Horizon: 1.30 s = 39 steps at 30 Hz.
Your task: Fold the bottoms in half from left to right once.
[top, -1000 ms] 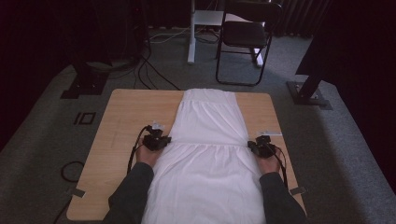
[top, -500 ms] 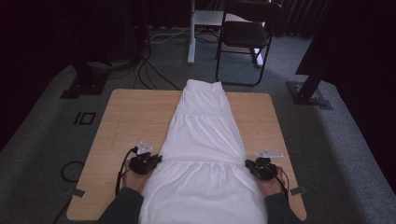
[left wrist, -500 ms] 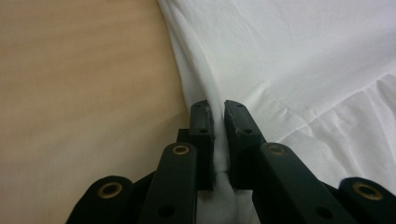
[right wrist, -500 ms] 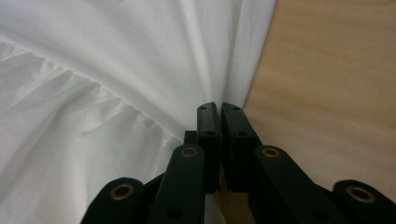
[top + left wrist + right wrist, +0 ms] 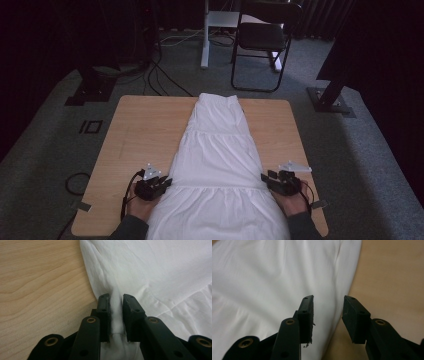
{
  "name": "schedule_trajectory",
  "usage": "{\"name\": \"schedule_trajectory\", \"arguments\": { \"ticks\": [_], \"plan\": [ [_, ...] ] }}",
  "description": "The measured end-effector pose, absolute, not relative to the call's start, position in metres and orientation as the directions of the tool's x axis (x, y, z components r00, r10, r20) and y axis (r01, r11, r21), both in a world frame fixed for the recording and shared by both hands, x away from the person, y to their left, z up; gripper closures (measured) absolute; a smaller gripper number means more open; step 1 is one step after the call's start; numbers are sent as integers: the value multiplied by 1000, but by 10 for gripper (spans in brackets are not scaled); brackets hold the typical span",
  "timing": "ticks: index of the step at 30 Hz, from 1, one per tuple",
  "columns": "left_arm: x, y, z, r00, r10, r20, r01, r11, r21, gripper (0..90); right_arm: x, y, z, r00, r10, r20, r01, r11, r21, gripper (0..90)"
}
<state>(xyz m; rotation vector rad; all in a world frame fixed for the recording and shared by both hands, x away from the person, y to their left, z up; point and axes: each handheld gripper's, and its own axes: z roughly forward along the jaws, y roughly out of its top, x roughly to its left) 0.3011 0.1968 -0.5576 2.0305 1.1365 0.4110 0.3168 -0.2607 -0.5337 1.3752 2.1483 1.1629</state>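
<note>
High view: a white skirt (image 5: 218,165) lies flat along the middle of a wooden table (image 5: 140,135), narrow waist end toward the far edge, wide hem end spilling over the near edge by the person.
Skirt: tiered, with two gathered seams across it; the cloth widens from tier to tier toward the person and looks smoothed out, with only faint creases.
Left gripper (image 5: 159,184): sits at the skirt's left edge, level with the lower seam, held in the person's left hand (image 5: 141,206).
Left gripper view: the two black jaws are clamped onto a pinched ridge of the white skirt (image 5: 160,272); cloth fills the narrow gap between the pads, and bare wood of the table (image 5: 40,282) lies just to the side.
Right gripper (image 5: 272,179): rests at the skirt's right edge, about level with the left one, held in the person's right hand (image 5: 291,202).
Right gripper view: the jaws stand apart with nothing between the pads; the hem edge of the skirt (image 5: 267,277) passes under the gap, one jaw over cloth and the other over the table (image 5: 392,277).
Table: pale wood, set on grey carpet; the skirt covers its central strip and leaves bare board on both sides.
Surroundings: a black folding chair (image 5: 264,40) stands beyond the far edge of the table, a white stand (image 5: 206,35) beside it, and black cables (image 5: 160,75) trail across the carpet at far left.
</note>
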Motion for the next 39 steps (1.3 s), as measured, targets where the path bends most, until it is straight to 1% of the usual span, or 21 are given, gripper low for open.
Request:
{"name": "schedule_trajectory", "arguments": {
  "ticks": [3,6,8,10,13,16,17,19,20,21,23,25,26,28,31,34,36,39],
  "plan": [
    [301,197,-558,551,830,-83,582,-312,751,741,346,-251,-525,-487,862,142,584,201,787,637],
    [301,197,-559,552,829,-85,576,-307,757,728,381,-238,-523,-494,852,173,602,191,775,637],
    [301,197,-560,554,828,-87,574,-304,760,717,400,-228,-524,-498,848,182,611,194,768,590],
    [300,197,-560,556,826,-91,574,-302,761,697,418,-220,-526,-495,853,165,612,207,764,529],
    [299,195,-560,556,826,-89,572,-303,762,670,440,-213,-532,-473,863,177,634,194,748,501],
    [299,195,-560,554,828,-91,573,-300,763,627,454,-208,-540,-485,848,213,656,192,730,508],
    [298,195,-560,552,829,-94,575,-297,762,613,455,-205,-542,-494,846,199,657,214,722,594],
    [298,196,-560,549,830,-98,577,-292,763,595,455,-202,-542,-518,842,149,646,271,714,818],
    [297,196,-560,548,831,-97,577,-291,763,590,452,-201,-539,-513,852,101,626,291,723,880],
    [296,196,-560,547,832,-98,578,-290,763,585,448,-202,-532,-503,861,71,602,290,744,888],
    [295,197,-560,543,834,-98,579,-288,763,581,440,-213,-511,-450,891,53,556,233,798,893],
    [294,196,-560,545,834,-90,575,-294,764,581,436,-223,-500,-402,916,12,526,220,821,894],
    [294,196,-560,544,835,-88,575,-294,763,580,435,-229,-498,-374,927,0,532,215,819,894],
    [293,195,-560,543,836,-81,574,-299,762,580,439,-238,-509,-344,939,24,587,195,785,893],
    [293,195,-560,544,836,-77,573,-302,762,580,443,-242,-534,-347,936,65,640,186,745,887],
    [293,197,-559,549,830,-96,580,-296,759,564,444,-242,-551,-352,931,95,668,179,722,875],
    [296,199,-554,535,839,-104,591,-284,755,516,444,-241,-554,-357,929,97,669,182,721,862],
    [304,200,-537,540,836,-92,555,-273,786,491,445,-241,-553,-363,928,87,672,196,714,852]
  ]
}}
